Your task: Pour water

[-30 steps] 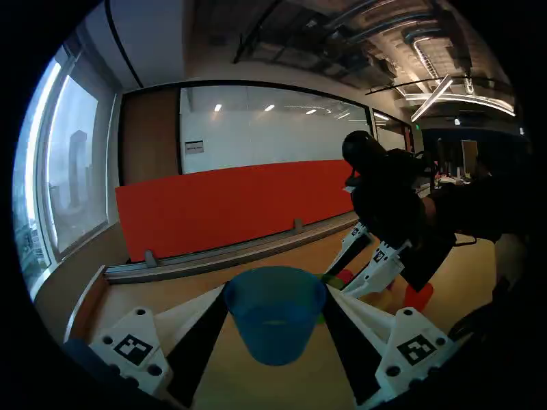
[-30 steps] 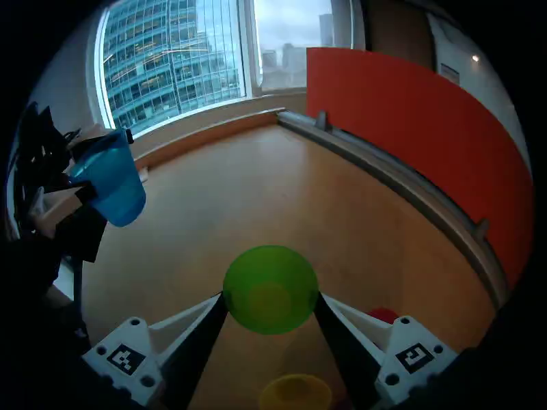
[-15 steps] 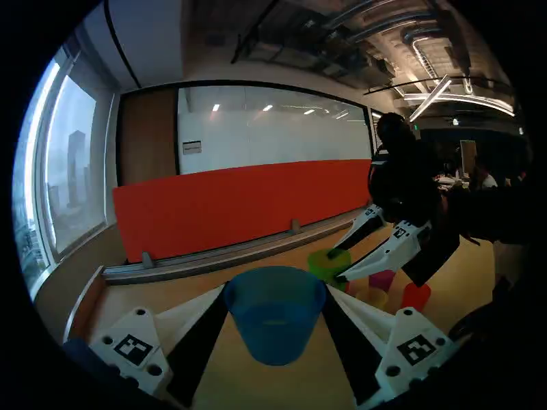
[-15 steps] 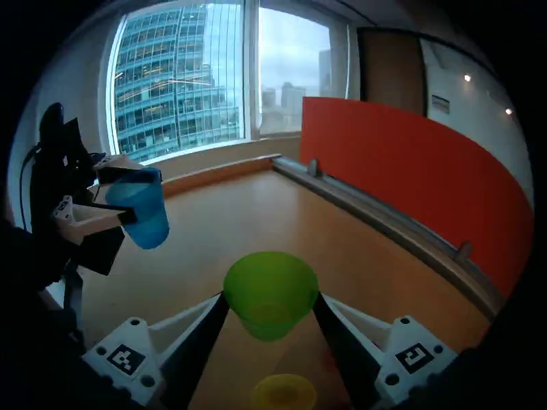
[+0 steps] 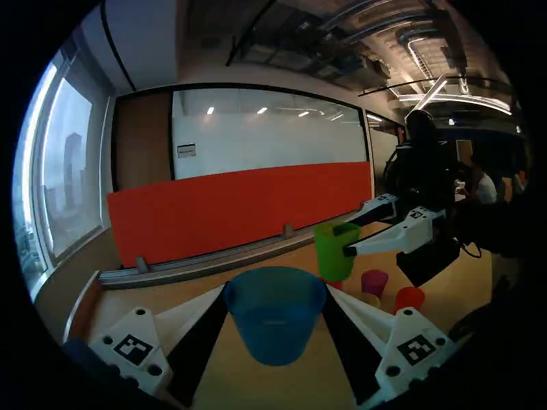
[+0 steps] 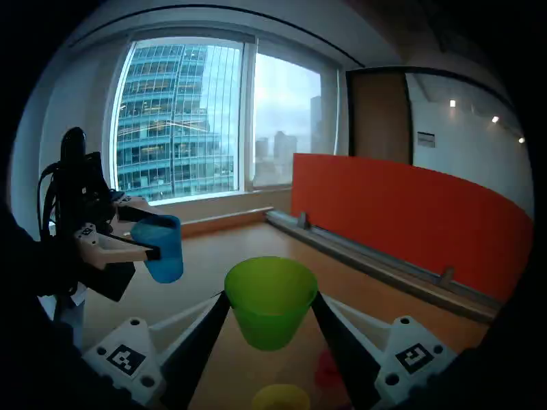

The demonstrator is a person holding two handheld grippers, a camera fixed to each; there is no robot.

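A blue cup (image 5: 275, 314) with water in it sits upright between the fingers of my left gripper (image 5: 275, 311), which is shut on it. The same blue cup (image 6: 159, 249) and left gripper (image 6: 156, 251) appear at the left of the right gripper view, held above the table. My right gripper (image 6: 271, 307) is shut on a green cup (image 6: 271, 299), upright and level. In the left gripper view, that green cup (image 5: 336, 250) hangs in the right gripper (image 5: 345, 244) above the table, right of centre, apart from the blue cup.
A wooden table (image 5: 225, 273) runs to an orange divider panel (image 5: 239, 205) with a metal rail. Small cups stand on it: a purple cup (image 5: 374, 281), an orange cup (image 5: 409, 298), a yellow cup (image 6: 280, 398) and a red one (image 6: 328, 369). Large windows (image 6: 184, 130) lie beyond.
The right gripper has lifted the green cup and tipped it back upright, moving it right and away from the blue cup. The left gripper holds the blue cup almost still.
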